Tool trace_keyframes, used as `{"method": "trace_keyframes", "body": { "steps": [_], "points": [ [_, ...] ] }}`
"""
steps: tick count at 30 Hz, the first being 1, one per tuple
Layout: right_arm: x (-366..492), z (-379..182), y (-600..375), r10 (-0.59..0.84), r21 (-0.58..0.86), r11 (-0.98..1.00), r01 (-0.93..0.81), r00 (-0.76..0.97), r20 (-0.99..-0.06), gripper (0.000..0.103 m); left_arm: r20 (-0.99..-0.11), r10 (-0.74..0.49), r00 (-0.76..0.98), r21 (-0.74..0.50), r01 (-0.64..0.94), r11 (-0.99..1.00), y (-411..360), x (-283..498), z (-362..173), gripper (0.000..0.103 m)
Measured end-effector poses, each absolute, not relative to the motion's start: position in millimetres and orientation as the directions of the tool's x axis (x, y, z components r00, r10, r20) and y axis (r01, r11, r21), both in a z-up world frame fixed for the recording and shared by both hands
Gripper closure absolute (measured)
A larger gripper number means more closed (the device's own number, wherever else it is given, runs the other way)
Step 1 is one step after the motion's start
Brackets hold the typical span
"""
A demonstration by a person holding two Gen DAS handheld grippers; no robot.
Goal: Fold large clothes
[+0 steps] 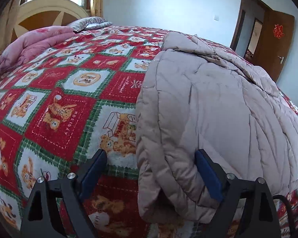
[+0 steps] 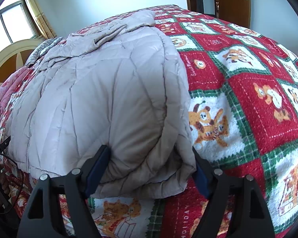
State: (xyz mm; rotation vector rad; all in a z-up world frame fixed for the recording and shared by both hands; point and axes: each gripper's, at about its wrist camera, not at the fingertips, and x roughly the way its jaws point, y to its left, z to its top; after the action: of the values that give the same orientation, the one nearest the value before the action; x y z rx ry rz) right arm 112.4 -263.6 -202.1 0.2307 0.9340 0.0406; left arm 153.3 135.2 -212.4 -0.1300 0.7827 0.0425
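Note:
A beige quilted padded coat (image 1: 208,103) lies folded on the bed; it also shows in the right wrist view (image 2: 101,91). My left gripper (image 1: 151,156) is open, its blue-padded fingers (image 1: 205,170) straddling the coat's near left corner, just above the bed. My right gripper (image 2: 151,154) is open around the coat's near right corner, the fabric bulging between the fingers (image 2: 97,166). Neither pair of fingers pinches the cloth.
The bed is covered by a red, green and white bear-print blanket (image 1: 65,109), also in the right wrist view (image 2: 248,91). A pink folded quilt (image 1: 29,45) and a grey pillow (image 1: 89,22) lie by the headboard (image 1: 39,13). A brown door (image 1: 274,39) stands open beyond.

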Motion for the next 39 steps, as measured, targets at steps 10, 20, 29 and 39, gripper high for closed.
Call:
{"method": "trace_keyframes", "body": {
  "steps": [10,20,29,39],
  "points": [
    [106,-191,-252,0.197,0.232,0.972,-0.025,0.619,-0.760,0.080,-0.698,-0.093,0.710,-0.067,0.064,0.996,109,144,-204,0.074],
    [86,-159,-265,0.293,0.363,0.931,-0.045,0.688,-0.665,0.090,-0.565,-0.193,0.802,-0.082,0.178,0.981,114,114,-143,0.094],
    [42,-108,-274,0.352,0.418,0.902,-0.112,0.751,-0.558,0.091,-0.399,-0.342,0.851,-0.202,0.282,0.938,132,65,-72,0.095],
    [70,-74,-290,0.368,0.454,0.880,-0.140,0.806,-0.464,0.091,-0.329,-0.343,0.879,-0.159,0.307,0.938,128,121,-36,0.095]
  ]
}}
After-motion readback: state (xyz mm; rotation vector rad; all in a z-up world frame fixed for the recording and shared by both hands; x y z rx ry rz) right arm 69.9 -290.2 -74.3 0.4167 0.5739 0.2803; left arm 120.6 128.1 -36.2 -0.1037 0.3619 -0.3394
